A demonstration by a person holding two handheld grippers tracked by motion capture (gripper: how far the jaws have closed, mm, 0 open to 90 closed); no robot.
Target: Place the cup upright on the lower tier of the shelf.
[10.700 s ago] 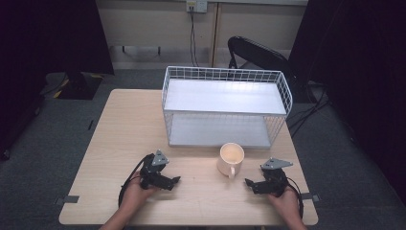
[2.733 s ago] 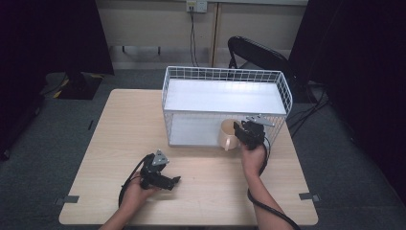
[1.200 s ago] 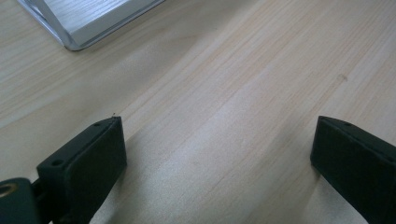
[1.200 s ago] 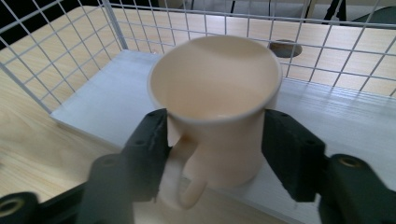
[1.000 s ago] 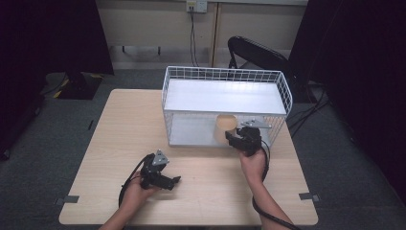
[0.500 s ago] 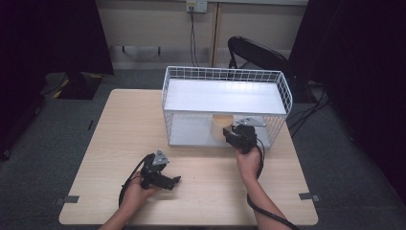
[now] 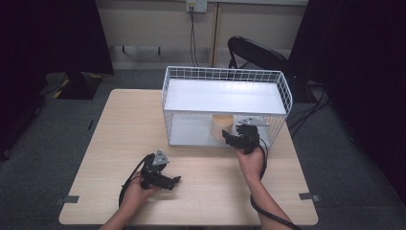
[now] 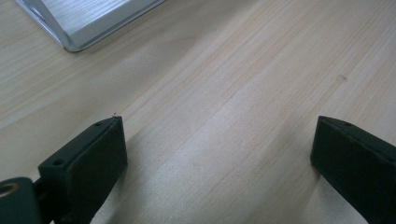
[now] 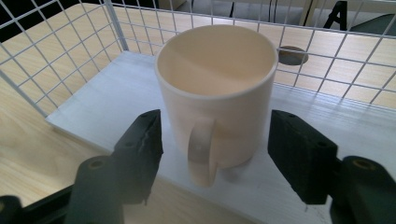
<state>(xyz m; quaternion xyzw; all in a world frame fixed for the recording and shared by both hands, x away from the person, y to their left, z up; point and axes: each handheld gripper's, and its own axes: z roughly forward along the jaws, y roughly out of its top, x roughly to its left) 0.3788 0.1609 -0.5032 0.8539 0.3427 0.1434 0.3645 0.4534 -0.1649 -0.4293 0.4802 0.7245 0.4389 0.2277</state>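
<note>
High view: the cream ceramic mug stands upright on the lower shelf of the white wire rack, near that shelf's front edge, on the pale wooden table. The right hand-held gripper sits just in front of the mug at the rack's open near side. The left hand-held gripper rests low on the table, well apart to the near left.

Left gripper view: the left hand-held gripper has its jaws spread wide over bare wood, with nothing between them; a corner of the rack's base plate shows at the far left.

Right gripper view: the right hand-held gripper has just been opening its jaws. They now stand to either side of the mug with a gap on each side, the handle pointing back between them. The step looks like letting go after setting the mug on the shelf. To do it well, I would keep the jaws spread and draw straight back along the handle's line, level, so neither pad clips the handle or the wire above.

No brand, label or writing can be read on the mug, the rack or the hand-held grippers.
</note>
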